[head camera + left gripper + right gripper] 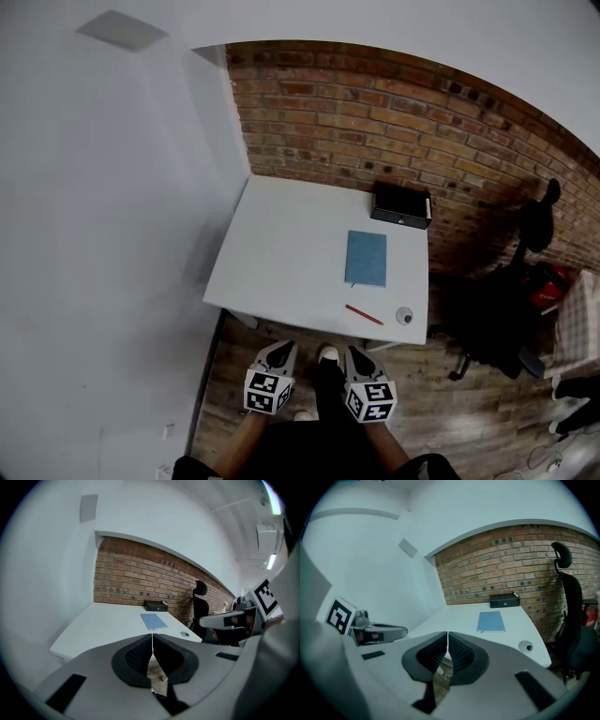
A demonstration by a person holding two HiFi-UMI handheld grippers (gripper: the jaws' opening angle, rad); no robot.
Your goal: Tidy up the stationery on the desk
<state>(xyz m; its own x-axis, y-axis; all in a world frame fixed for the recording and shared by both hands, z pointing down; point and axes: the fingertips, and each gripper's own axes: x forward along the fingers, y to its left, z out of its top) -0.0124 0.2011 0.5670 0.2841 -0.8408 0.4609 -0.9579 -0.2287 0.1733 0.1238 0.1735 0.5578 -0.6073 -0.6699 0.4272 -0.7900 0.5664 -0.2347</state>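
Note:
A blue notebook [366, 259] [153, 621] [491, 621] lies in the middle of the white desk [281, 253]. A red pen [364, 315] lies near the desk's front edge. At the back right, against the brick wall, sits a black box [401, 205] [155, 605] [505, 600]. My left gripper [283, 351] [152, 644] and right gripper [354, 356] [447, 642] hang side by side below the desk's front edge, over the wooden floor. Both have their jaws shut with nothing between them.
A round cable hole [404, 316] [527, 646] sits at the desk's front right corner. A black office chair [511, 291] [569, 602] stands right of the desk. A white wall [103, 234] bounds the left side, a brick wall [375, 112] the back.

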